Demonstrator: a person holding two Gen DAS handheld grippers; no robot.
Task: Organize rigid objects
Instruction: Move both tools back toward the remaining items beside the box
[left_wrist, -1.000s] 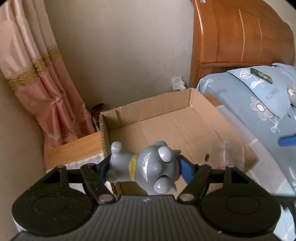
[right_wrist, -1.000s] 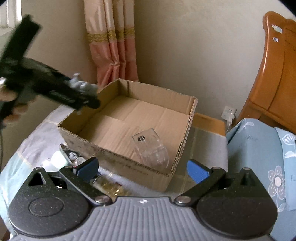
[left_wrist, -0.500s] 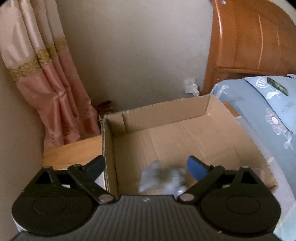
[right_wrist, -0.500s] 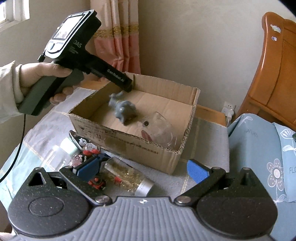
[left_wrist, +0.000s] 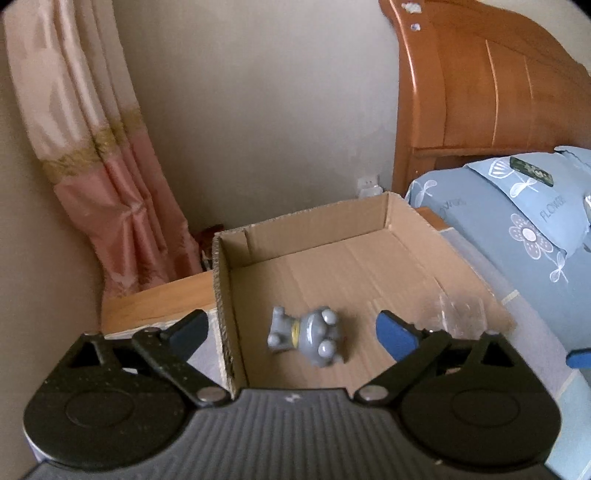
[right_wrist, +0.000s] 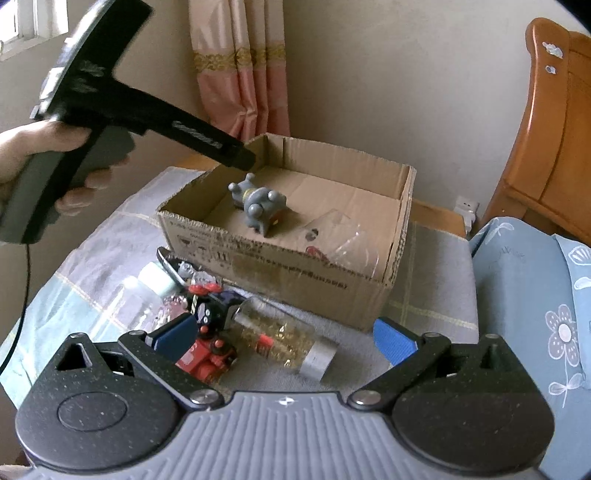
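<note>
Figurine: grey toy animal with a yellow collar, lying on its side on the floor of the cardboard box, near the box's left wall; nothing grips it.
Figurine axis: long axis runs roughly across the left wrist view, head end toward the right, smaller end toward the left wall (from the right wrist view it lies diagonally, head end toward the near wall).
Clear plastic container: lying tilted in the box's near right corner, apart from the figurine.
Box room: bare cardboard floor behind and right of the figurine, out to the far wall; top open, flaps folded flat.
Left tool: fingers spread wide, holding nothing, hovering above the box's near left corner; the left finger sits outside the wall, the right finger over the box floor.
Right tool: fingers apart, empty, held above the surface in front of the box.
Loose items: glitter-filled bottle lying on its side, red toy and black toy clustered just before the box's front wall.
Surroundings: bed at right, curtain at left.
</note>
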